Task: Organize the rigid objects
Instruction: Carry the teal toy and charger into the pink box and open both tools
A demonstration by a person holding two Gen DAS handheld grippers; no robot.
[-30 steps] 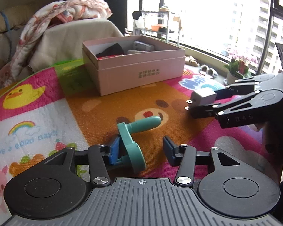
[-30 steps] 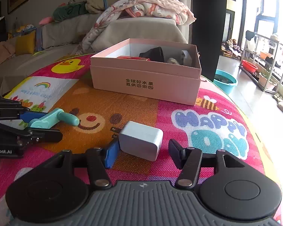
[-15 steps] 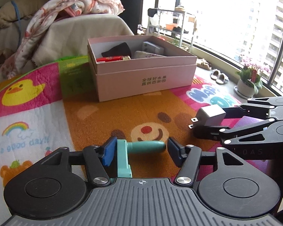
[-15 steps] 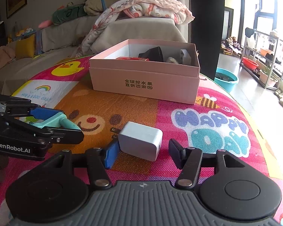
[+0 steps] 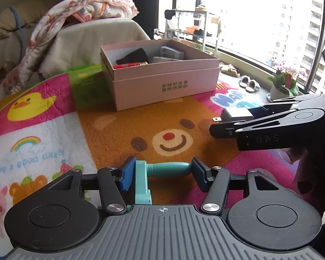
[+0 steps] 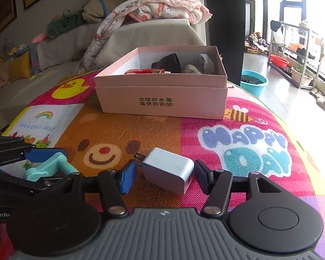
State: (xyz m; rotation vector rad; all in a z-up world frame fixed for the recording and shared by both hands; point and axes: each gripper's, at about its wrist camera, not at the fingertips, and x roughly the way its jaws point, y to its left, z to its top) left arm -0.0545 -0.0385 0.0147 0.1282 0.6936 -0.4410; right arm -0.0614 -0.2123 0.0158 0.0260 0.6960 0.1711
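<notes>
My left gripper (image 5: pixel 162 174) is shut on a teal plastic crank handle (image 5: pixel 162 170), its pads pressing both ends; the handle also shows in the right wrist view (image 6: pixel 52 166). My right gripper (image 6: pixel 162 175) is shut on a white wall charger (image 6: pixel 169 172) with its prongs pointing left, lifted off the mat. The charger shows in the left wrist view (image 5: pixel 238 113) between the right gripper's fingers. An open pink box (image 6: pixel 162 99) with several items inside stands on the mat ahead of both grippers.
The colourful play mat (image 6: pixel 249 147) covers a rounded table. A sofa with a pink blanket (image 6: pixel 158 6) stands behind the box. A teal basin (image 6: pixel 253 81) and a shelf rack (image 6: pixel 292 49) stand on the floor to the right.
My left gripper closed on the teal handle, which turned to lie crosswise between the pads. My right gripper closed on the charger and lifted it. Both moved a little toward the box.
</notes>
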